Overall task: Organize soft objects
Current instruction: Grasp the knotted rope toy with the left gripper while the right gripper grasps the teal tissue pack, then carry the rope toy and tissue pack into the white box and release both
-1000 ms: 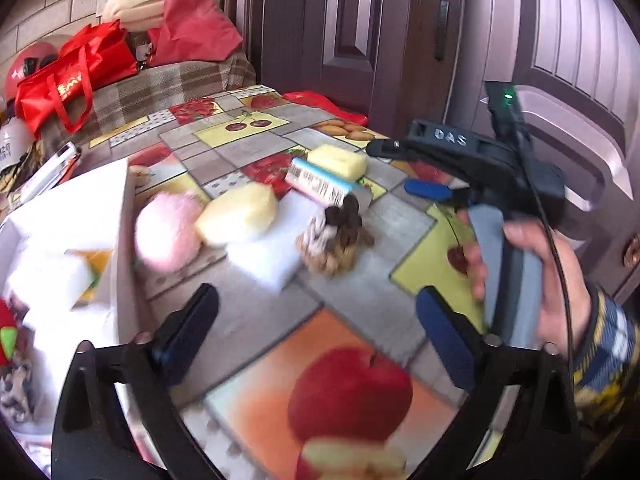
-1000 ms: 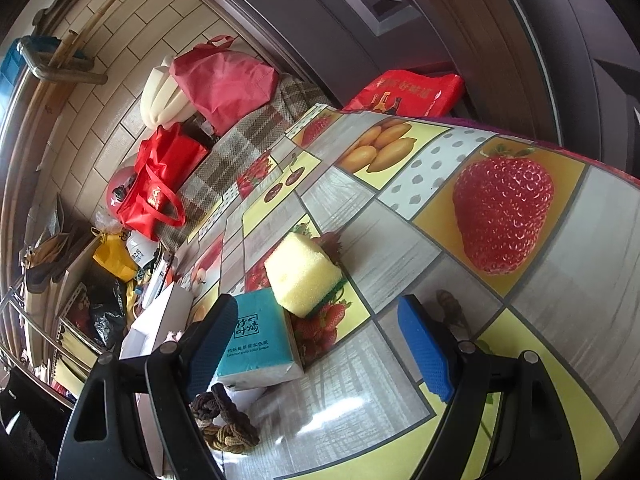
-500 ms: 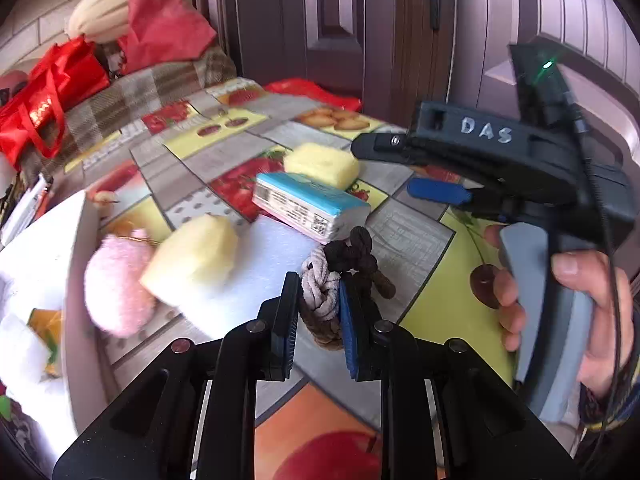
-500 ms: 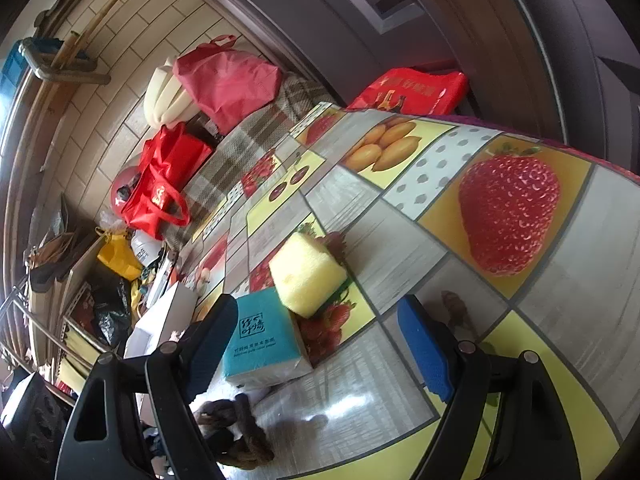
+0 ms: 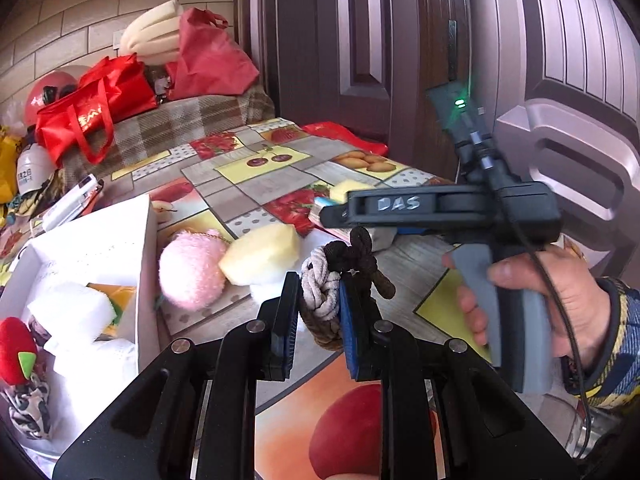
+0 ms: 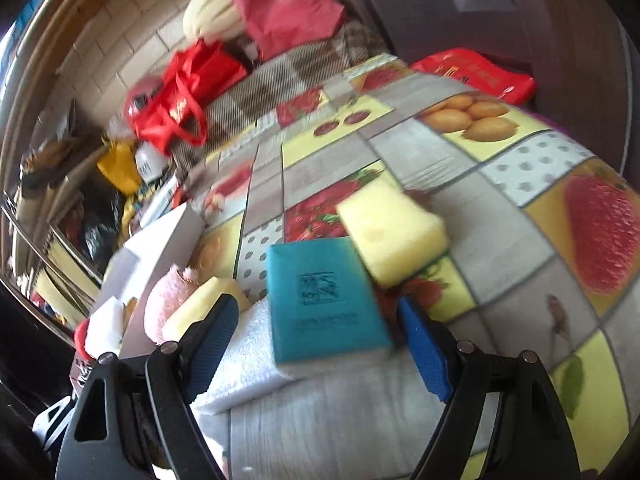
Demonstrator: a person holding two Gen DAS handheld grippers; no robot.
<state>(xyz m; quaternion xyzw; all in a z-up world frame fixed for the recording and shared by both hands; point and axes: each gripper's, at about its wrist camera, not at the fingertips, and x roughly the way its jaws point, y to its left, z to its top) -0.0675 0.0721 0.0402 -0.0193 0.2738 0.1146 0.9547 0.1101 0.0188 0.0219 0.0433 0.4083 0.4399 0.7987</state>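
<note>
With our left gripper pinching the knotted rope toy and right gripper wide, its dangling tail may snag the white box.

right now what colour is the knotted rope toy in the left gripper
Dark brown and off-white, clearest in the left wrist view: knotted rope toy, left gripper.

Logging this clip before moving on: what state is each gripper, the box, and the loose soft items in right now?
Left gripper: shut on the rope knot, lifted.
Right gripper: open, holding nothing.
White box: open, partly filled.
Tissue pack: on the table, between the right gripper's fingers, ungripped.
Pink pompom: on the table, beside the box.
</note>
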